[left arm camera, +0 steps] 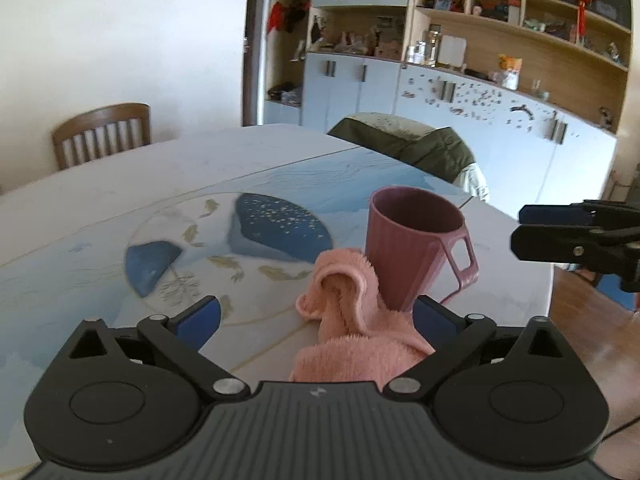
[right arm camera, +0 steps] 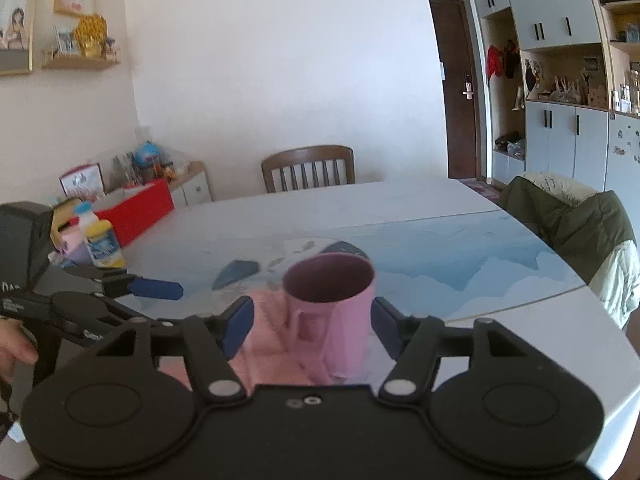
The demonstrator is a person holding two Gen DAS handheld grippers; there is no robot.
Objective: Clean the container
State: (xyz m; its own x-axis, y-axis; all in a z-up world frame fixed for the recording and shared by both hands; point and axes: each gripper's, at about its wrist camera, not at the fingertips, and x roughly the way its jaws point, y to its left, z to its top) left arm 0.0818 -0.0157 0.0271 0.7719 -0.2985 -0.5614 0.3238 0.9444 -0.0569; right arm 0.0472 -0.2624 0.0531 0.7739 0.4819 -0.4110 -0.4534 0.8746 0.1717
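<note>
- A pink cup (right arm camera: pixel 332 304) stands upright on the worktop (left arm camera: pixel 120 200); nothing shows inside it.
- A pink cloth (left arm camera: pixel 352 320) lies against its base.
- Left tongs (left arm camera: pixel 316 316) are spread wide around the cloth.
- Right tongs (right arm camera: pixel 312 322) gape either side of the cup.
- Wooden chair (right arm camera: pixel 308 168) and cabinets (left arm camera: pixel 460 96) beyond.
</note>
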